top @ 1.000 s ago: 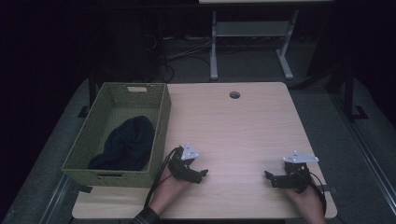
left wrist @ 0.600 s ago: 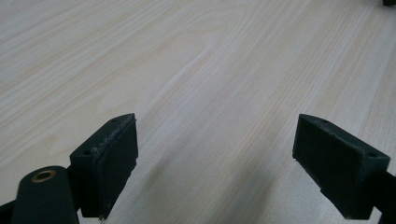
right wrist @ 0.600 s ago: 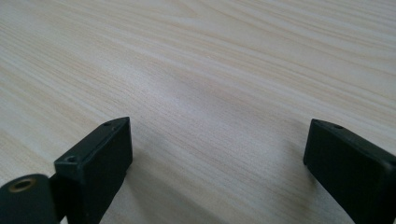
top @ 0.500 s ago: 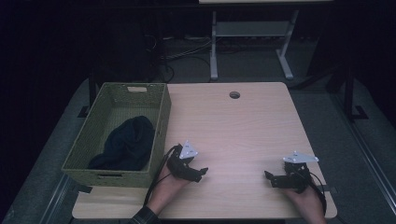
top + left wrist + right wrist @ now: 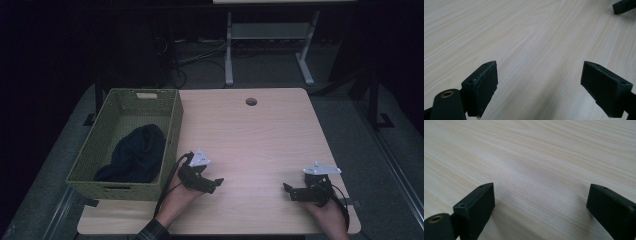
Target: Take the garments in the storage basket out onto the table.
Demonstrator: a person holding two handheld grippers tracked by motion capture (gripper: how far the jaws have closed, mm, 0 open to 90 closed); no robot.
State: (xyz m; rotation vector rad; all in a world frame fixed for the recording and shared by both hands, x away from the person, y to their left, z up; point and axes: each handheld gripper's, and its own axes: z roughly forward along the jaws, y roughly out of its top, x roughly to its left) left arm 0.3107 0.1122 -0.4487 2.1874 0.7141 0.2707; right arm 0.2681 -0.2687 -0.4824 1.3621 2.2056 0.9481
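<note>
While both grippers rest low over the bare wooden table [image 5: 260,135] with jaws spread apart and empty, the dark cloth [image 5: 135,152] lies bunched in the green woven basket [image 5: 172,125], just left of the left gripper [image 5: 216,183] and well apart from the right gripper [image 5: 287,189].

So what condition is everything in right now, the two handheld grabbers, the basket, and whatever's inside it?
Left gripper: jaws wide open, holding nothing, low over the table.
Right gripper: jaws wide open, holding nothing, low over the table.
Green woven basket: upright at the table's left edge, no lid.
Dark crumpled cloth: lying bunched inside the basket.
Light wooden table: bare between the jaws.
</note>
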